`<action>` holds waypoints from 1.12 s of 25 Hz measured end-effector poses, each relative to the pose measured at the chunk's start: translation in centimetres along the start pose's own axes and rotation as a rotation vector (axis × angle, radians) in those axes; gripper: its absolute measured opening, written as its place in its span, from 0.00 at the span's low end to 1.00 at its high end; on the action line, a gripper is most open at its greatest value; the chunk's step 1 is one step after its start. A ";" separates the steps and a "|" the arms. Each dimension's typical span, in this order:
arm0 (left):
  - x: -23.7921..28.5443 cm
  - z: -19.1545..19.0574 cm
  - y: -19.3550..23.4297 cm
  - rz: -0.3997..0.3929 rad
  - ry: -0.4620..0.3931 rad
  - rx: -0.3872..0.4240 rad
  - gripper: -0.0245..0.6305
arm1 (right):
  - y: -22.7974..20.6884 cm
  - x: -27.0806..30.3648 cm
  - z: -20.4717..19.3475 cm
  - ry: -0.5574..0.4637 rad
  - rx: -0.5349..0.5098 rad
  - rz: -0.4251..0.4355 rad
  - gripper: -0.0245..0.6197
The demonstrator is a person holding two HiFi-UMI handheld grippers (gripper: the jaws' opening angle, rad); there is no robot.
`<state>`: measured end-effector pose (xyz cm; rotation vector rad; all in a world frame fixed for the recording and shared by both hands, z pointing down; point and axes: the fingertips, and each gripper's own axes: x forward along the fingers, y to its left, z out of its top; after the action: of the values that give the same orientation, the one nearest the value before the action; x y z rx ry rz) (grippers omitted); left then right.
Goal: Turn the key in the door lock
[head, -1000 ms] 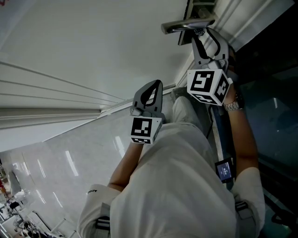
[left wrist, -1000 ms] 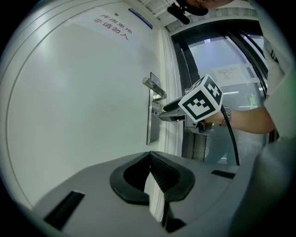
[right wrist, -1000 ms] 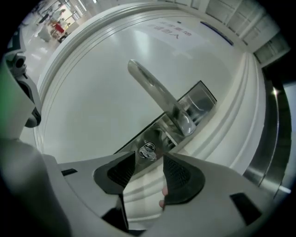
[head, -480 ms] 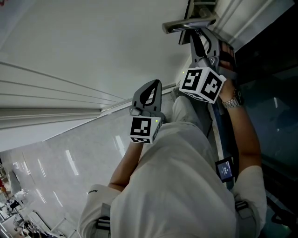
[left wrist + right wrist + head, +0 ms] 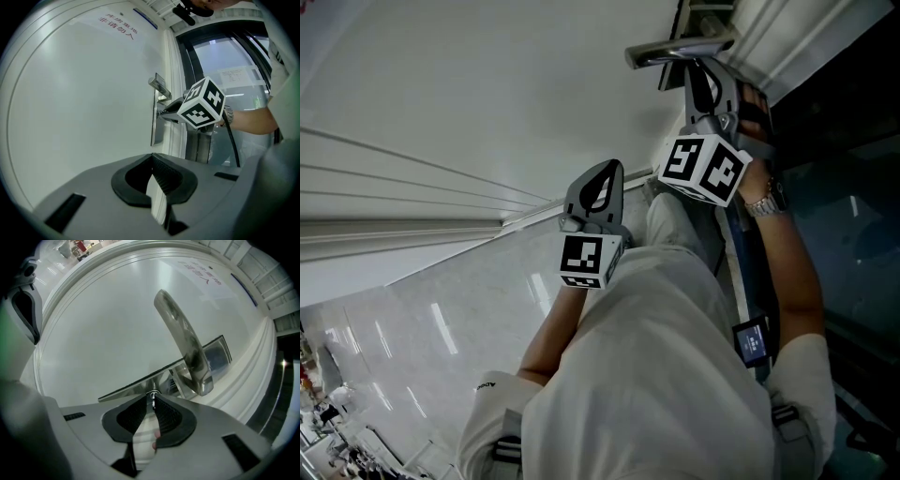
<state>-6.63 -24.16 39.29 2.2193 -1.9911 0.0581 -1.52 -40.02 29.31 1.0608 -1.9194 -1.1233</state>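
A white door (image 5: 487, 84) carries a metal lever handle (image 5: 675, 52) on a long lock plate (image 5: 140, 383). My right gripper (image 5: 152, 398) is at that plate just below the lever (image 5: 185, 341). Its jaws have just been closing, and they pinch the small metal key (image 5: 152, 394) that sticks out of the plate. In the head view the right gripper (image 5: 703, 77) reaches up under the handle. The left gripper view shows it (image 5: 161, 112) side-on at the plate (image 5: 153, 122). My left gripper (image 5: 612, 169) hangs in front of the door, apart from the lock, shut (image 5: 152, 158) and empty.
To the right of the door stand its white frame (image 5: 769, 37) and a dark glass panel (image 5: 853, 187). The person's pale clothing (image 5: 656, 375) fills the lower head view, with a small device (image 5: 752, 342) at the hip. Glossy floor (image 5: 412, 319) lies to the left.
The right gripper has rolled, its marker cube shifting slightly left, and its jaws have closed onto the key. The left gripper has stayed where it was.
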 end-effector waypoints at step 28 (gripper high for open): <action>0.1 -0.5 -1.1 -0.020 0.024 0.011 0.05 | -1.7 0.0 -0.2 -0.020 0.773 0.144 0.06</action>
<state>-5.52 -24.13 39.69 2.2342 -1.9601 0.0935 -0.77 -40.59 27.83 1.2582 -2.4687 -0.2857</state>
